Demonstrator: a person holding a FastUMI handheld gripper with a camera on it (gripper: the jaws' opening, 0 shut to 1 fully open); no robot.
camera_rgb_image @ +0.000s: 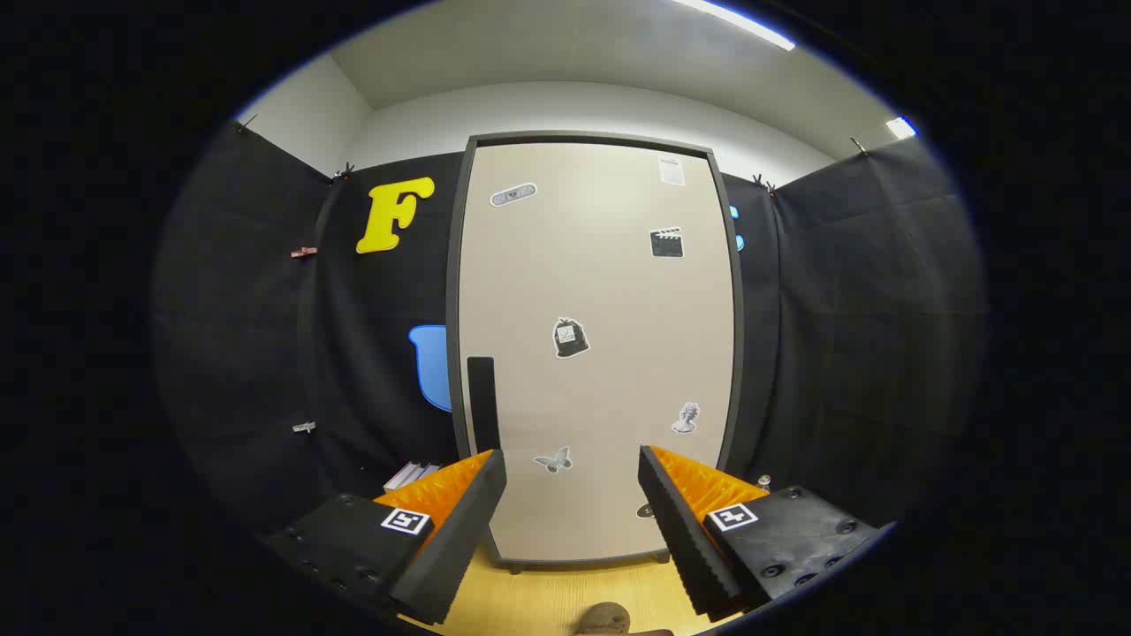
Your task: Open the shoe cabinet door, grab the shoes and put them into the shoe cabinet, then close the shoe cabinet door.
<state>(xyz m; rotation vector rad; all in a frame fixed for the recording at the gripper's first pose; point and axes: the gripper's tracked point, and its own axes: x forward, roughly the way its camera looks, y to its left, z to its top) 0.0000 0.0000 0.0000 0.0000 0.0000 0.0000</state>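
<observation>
**Closed cabinet ahead**

Black-draped booth, wooden floor (548,601). Shoe cabinet (596,353) upright beyond the fingers (573,521), door shut, dark handle (482,402) near its left edge. Fingers spread wide, gripping nothing. Brown rounded shape (605,618), perhaps a shoe, low between them.

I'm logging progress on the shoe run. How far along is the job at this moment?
Nothing looks done yet. The shoe cabinet door is shut, its dark handle untouched just beyond one finger. The gripper is open and holds nothing, pointed at the door. A brown thing, perhaps a shoe, lies on the floor between the fingers. Left: open the door, put the shoes in, close it.
</observation>
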